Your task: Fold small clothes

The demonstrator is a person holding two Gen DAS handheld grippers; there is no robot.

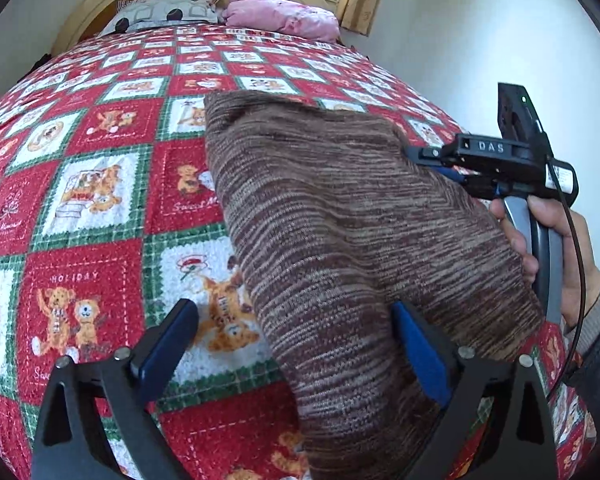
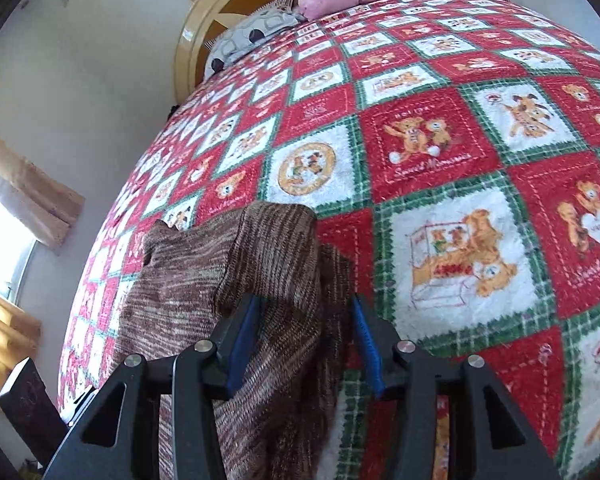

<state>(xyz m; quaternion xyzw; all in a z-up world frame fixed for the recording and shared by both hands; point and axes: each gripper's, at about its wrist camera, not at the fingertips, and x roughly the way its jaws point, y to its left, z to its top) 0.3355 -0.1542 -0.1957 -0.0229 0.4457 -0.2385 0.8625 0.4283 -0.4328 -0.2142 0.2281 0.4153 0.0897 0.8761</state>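
A brown striped knit garment lay on the bed's teddy-bear quilt. The left claw stood released, fabric between its pads. The right claw straddled a fold, seemingly without pressing.

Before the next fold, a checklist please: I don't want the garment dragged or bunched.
1. Brown knit garment lies on the quilt: ok.
2. Left hand-held gripper is open, garment edge between its fingers, unpinched: ok.
3. Right hand-held gripper has fabric between its fingers; whether the pads press it: cannot tell.
4. Garment flat: not ok, a fold stands up near the right hand-held gripper.
5. Quilt beyond the garment bare for laying the fold: ok.
6. Pillows far from the work: ok.
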